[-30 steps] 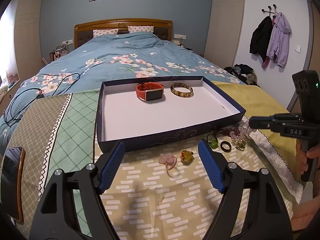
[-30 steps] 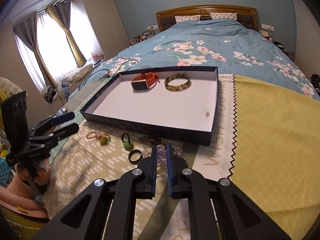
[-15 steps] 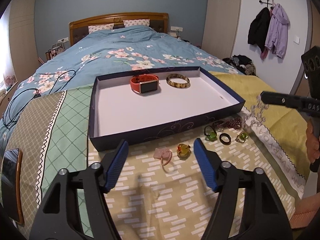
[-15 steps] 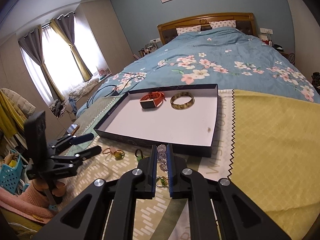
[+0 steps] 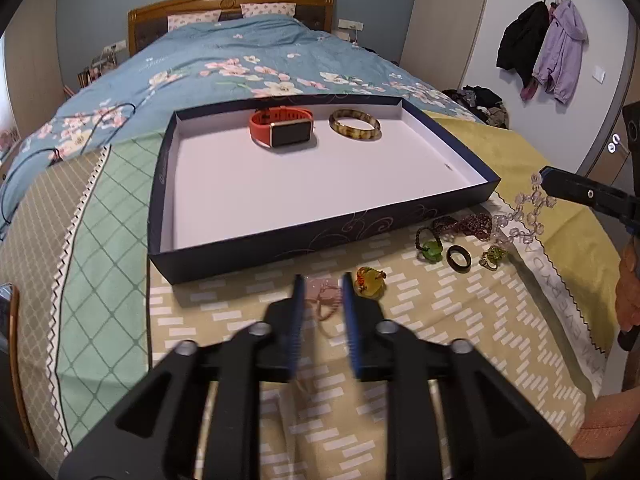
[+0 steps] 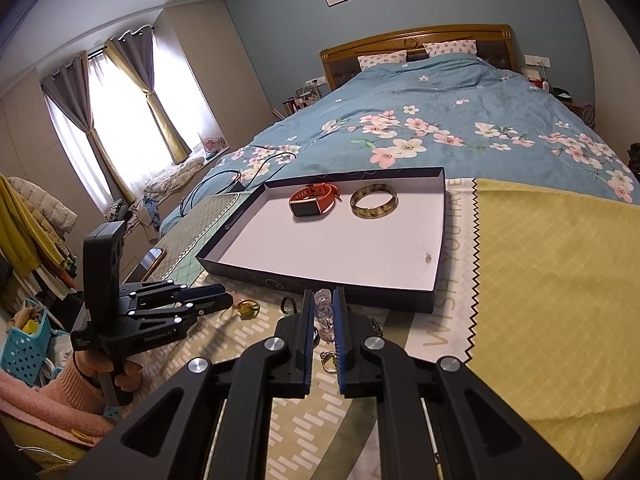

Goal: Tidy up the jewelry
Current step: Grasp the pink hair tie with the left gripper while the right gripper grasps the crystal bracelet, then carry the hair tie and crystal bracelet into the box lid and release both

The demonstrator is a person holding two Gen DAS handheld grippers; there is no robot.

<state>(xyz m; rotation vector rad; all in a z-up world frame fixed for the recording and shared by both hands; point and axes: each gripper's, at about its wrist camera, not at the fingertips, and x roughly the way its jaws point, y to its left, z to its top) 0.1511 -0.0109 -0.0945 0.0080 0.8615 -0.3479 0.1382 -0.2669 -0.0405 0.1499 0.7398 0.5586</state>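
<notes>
Though limp, clear bead strand lengthwise downward from right tongs.

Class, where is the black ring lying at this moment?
In the left wrist view, the black ring lies on the patterned cloth right of centre, outside the tray, between the green stone piece and the small green ring.

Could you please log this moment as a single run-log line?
left gripper: closing around pink bracelet, grip unclear | right gripper: shut on clear bead bracelet, lifted | tray: holds watch, bangle
</notes>
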